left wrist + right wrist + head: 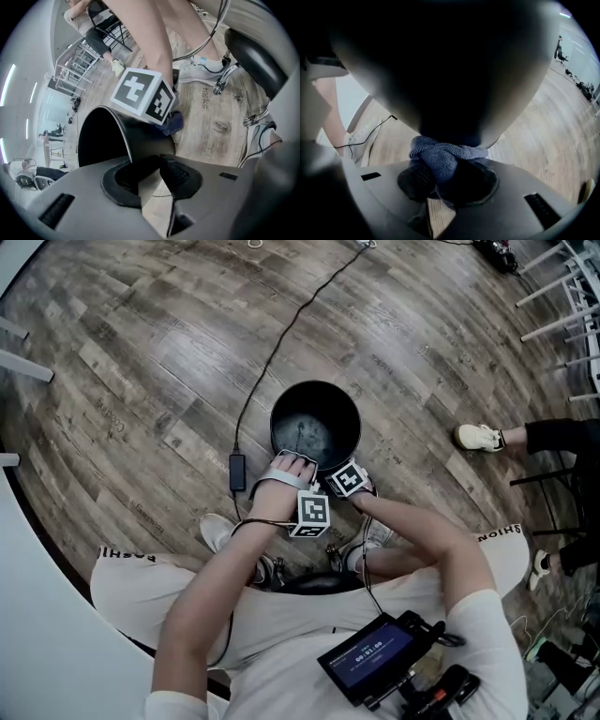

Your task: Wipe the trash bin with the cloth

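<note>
Floor: I see a worn grey-brown wood-plank floor (122, 371) under the whole scene.
Cable: a thin black cable (298, 320) runs from the far edge toward me. It ends by a small black power brick (237, 471) lying on the planks just left of the bin.
Left gripper: my left gripper (152, 174) points steeply down at the near rim of the bin. Its jaws are clenched on that rim, with one dark pad inside the wall and the other outside. Its black-and-white marker cube (312, 514) sits nearer to me, above my wrist.
Bin: the round, glossy black trash bin (277, 423) stands upright on the floor just beyond my knees, its mouth facing up. Both tools meet it on its near side.
Right gripper: my right gripper (440, 180) is just right of the left one, low against the bin's near-right outer wall. Its jaws are clamped tight on the cloth.
Cloth: the bunched blue-grey terry cloth (440, 157) bulges out past the pads and touches the dark outer wall of the bin. In the left gripper view the same wad shows below the right gripper's marker cube, against that wall.
Shoe: a white sneaker (480, 437) on another person's foot rests on the planks, well to the right of the bin.
</note>
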A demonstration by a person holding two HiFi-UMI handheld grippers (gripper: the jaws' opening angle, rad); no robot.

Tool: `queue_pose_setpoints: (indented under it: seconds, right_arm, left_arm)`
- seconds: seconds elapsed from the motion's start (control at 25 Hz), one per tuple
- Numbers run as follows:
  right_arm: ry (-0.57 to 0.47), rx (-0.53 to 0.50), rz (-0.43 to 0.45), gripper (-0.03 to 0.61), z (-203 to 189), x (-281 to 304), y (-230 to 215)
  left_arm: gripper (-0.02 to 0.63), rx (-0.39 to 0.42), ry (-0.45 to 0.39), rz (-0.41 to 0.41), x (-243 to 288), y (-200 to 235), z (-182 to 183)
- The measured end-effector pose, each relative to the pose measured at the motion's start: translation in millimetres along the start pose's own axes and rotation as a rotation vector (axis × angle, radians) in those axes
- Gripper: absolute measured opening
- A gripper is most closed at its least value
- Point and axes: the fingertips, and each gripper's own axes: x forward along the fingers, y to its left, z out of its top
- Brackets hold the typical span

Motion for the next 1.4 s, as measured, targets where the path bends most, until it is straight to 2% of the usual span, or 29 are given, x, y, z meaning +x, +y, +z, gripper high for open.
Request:
queue_pose_setpoints:
  seconds: [0.24,0.36,0.48,0.64,0.76,0.88,1.04,1.16,1.28,1.4]
  right_arm:
    - [-0.022,-0.005,-0.064,0.1,-10,33,-17]
    - [-0.051,-0.023,-0.051,0.1,-6,36,-16]
    - [-0.035,-0.042,-0.039,0.1,-5,31,-15]
    - [-0.025,-0.033,-0.048,0.1,-18,17,-22]
    - [-0.017,-0.062,-0.099,0.1,-11,-15,-38]
    - [-0.002,-0.048,-0.097,0.1,3,-56,-40]
    - [-0.049,-0.061,-0.126,0.1,16,-100,-59]
    - [-0.072,-0.005,-0.192,0.1,22,-135,-89]
    - [-0.161,0.071,-0.269,0.1,43,-178,-114]
    - [-0.343,0.121,-0.317,0.1,86,-233,-123]
  left_arm:
    - [0.127,-0.008,-0.019,-0.007,3,4,6]
    - [0.127,-0.008,-0.018,-0.013,5,5,6]
    - [0.13,-0.013,-0.02,-0.01,5,4,5]
    - [0.135,-0.077,-0.072,-0.013,3,2,11]
    - [0.152,-0.16,-0.12,-0.045,-3,9,11]
    - [0.155,-0.222,-0.142,-0.081,-14,7,11]
    - [0.196,-0.287,-0.167,-0.128,-24,-2,15]
    - [0.196,-0.323,-0.183,-0.124,-33,2,14]
    - [0.197,-0.341,-0.213,-0.099,-46,9,16]
    - [0.204,-0.375,-0.284,-0.073,-67,24,25]
